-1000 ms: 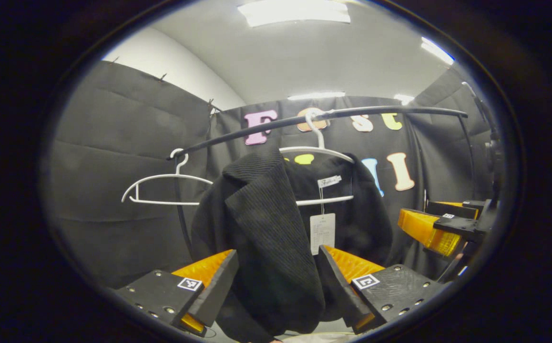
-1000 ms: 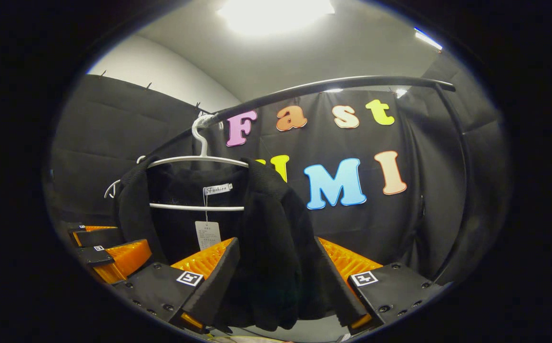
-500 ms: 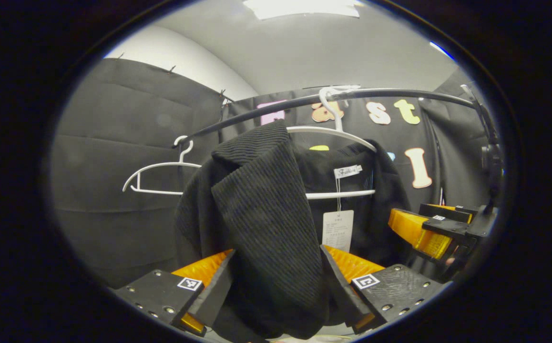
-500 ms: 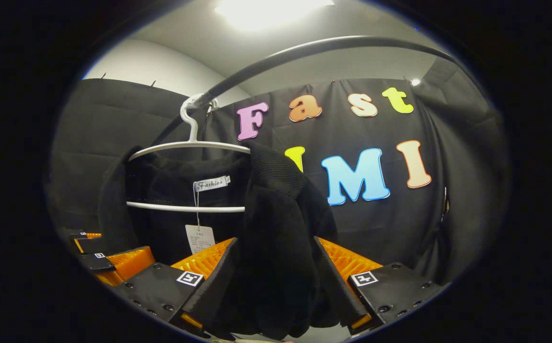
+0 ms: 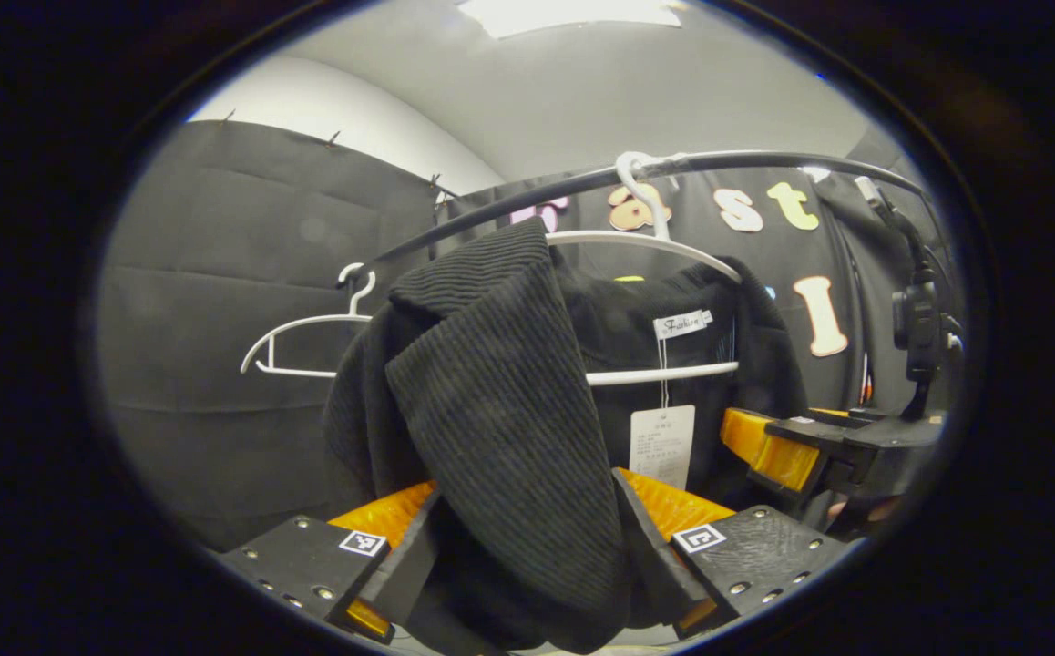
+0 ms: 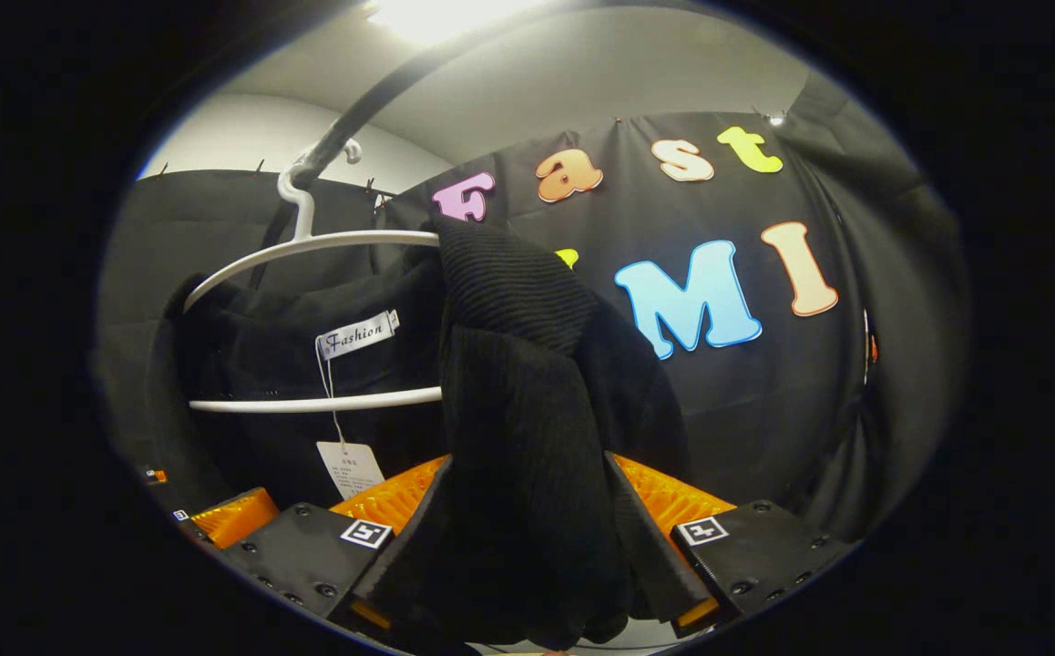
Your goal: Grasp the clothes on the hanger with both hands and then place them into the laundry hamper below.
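1. in the left gripper view we saw the left hand-held gripper [image 5: 527,556] clenched on a thick fold of the black ribbed garment [image 5: 500,401], with both fingers pressing the cloth from either side.
2. in the right gripper view the right hand-held gripper [image 6: 527,556] was likewise clamped on the garment's other front panel [image 6: 527,437], the fabric bunched between its two fingers.
3. the garment hung on a white hanger [image 5: 646,246], whose hook sat over the black rail [image 5: 509,200]; its paper tag [image 5: 661,444] dangled from the collar label, just above the left hand-held gripper's finger.
4. a second white hanger [image 5: 309,342] hung bare on the same rail, off to the side.
5. the right hand-held gripper [image 5: 792,451] also appeared at the edge of the left gripper view, against the garment's far side.
6. we could not see the laundry hamper.
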`<state>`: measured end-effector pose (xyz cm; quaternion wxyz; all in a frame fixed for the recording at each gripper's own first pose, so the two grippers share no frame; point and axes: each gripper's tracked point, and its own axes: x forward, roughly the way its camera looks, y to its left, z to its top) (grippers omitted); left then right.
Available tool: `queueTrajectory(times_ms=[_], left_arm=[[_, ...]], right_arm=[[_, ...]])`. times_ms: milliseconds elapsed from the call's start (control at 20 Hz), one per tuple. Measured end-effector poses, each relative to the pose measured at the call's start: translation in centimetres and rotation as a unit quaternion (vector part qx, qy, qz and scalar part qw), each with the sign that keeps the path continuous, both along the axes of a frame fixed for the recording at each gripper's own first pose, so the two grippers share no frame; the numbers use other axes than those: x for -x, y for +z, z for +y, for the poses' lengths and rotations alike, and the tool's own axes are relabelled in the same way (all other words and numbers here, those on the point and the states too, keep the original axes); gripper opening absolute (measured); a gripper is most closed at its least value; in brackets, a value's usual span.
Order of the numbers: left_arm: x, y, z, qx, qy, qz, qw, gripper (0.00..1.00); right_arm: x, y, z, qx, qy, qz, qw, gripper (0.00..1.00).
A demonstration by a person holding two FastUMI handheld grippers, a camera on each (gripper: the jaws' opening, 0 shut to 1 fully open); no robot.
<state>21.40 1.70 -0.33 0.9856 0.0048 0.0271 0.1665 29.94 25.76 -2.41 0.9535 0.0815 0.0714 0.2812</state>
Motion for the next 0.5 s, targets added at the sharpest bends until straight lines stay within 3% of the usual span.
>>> queueTrajectory(times_ms=[100, 200, 250, 300, 350, 400, 500], left_arm=[[-0.3, -0.2, 0.1, -0.002, 0.001, 0.004, 1.000, 1.00], [-0.5, -0.2, 0.5, -0.006, 0.008, 0.004, 1.000, 0.86], [-0.5, -0.1, 0.6, -0.005, 0.009, 0.001, 1.000, 0.79], [-0.7, -0.2, 0.5, -0.004, 0.005, 0.001, 1.000, 0.72], [-0.8, -0.2, 0.3, -0.005, 0.000, 0.002, 1.000, 0.73], [-0.5, 0.1, 1.1, -0.013, 0.020, -0.002, 1.000, 0.74], [-0.6, 0.0, 1.2, -0.002, 0.009, -0.005, 1.000, 0.49]], right_arm=[[-0.5, -0.6, 0.2, 0.004, -0.004, 0.005, 1.000, 0.98], [-0.7, -1.0, 0.6, 0.004, -0.006, 0.012, 1.000, 0.96], [-0.6, -1.1, 0.8, 0.001, -0.003, 0.015, 1.000, 0.86], [-0.7, -1.1, 0.9, -0.002, -0.002, 0.018, 1.000, 0.82], [-0.9, -1.3, 0.8, 0.000, -0.005, 0.020, 1.000, 0.67], [-1.0, -1.4, 0.7, 0.002, -0.005, 0.021, 1.000, 0.59], [-1.2, -1.6, 0.7, 0.012, -0.009, 0.018, 1.000, 0.27]])
